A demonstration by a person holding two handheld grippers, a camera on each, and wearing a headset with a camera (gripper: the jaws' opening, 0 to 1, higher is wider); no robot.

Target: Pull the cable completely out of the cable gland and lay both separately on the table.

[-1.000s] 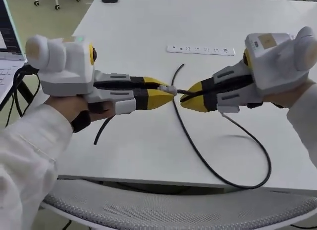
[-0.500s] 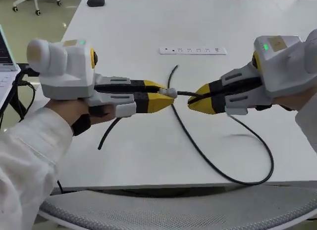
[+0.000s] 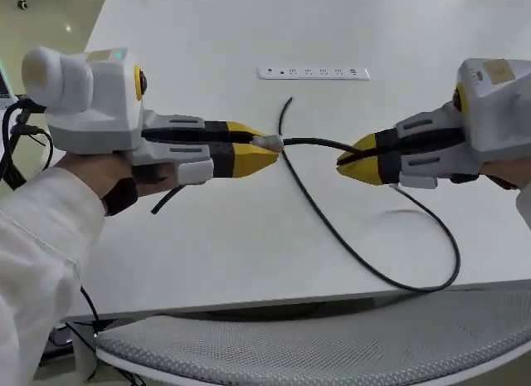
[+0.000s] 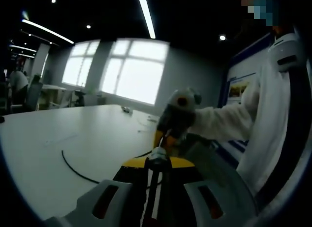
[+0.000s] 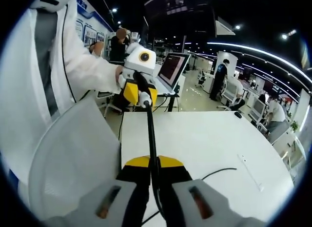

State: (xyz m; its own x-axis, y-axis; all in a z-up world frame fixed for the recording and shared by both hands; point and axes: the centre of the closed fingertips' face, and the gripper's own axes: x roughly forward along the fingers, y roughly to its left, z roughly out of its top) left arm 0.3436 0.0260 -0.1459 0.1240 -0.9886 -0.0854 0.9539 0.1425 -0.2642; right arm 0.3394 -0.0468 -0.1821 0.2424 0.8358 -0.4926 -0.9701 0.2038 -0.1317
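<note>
Gland: the pale cable gland (image 3: 267, 141) sits clamped at the tips of the left gripper (image 3: 270, 151), held in the air above the near half of the table (image 3: 207, 37); nothing has been laid down yet.
Cable: the black cable (image 3: 332, 232) leaves the gland's mouth and runs to the right gripper (image 3: 343, 165). From there it droops in a long loop toward the table's near right edge and back across to a free end near the power strip (image 3: 314, 72).
Left jaws: closed narrow on the gland's body.
Right jaws: pinched on the cable itself, well apart from the gland.
Why held so: one gripper anchors the fitting and the other takes the cable along the same line, so the pull goes straight through the bore rather than bending at the mouth.
Short tail: a dark stub shows below the left gripper, toward the near left edge. It is probably the end yet to pass through the gland, though the gripper hides the join.
Change: against half a second ago the grippers stand further apart, and more bare cable shows between the gland and the right tips.
Progress: judged partway, with the cable not yet out of the gland.
</note>
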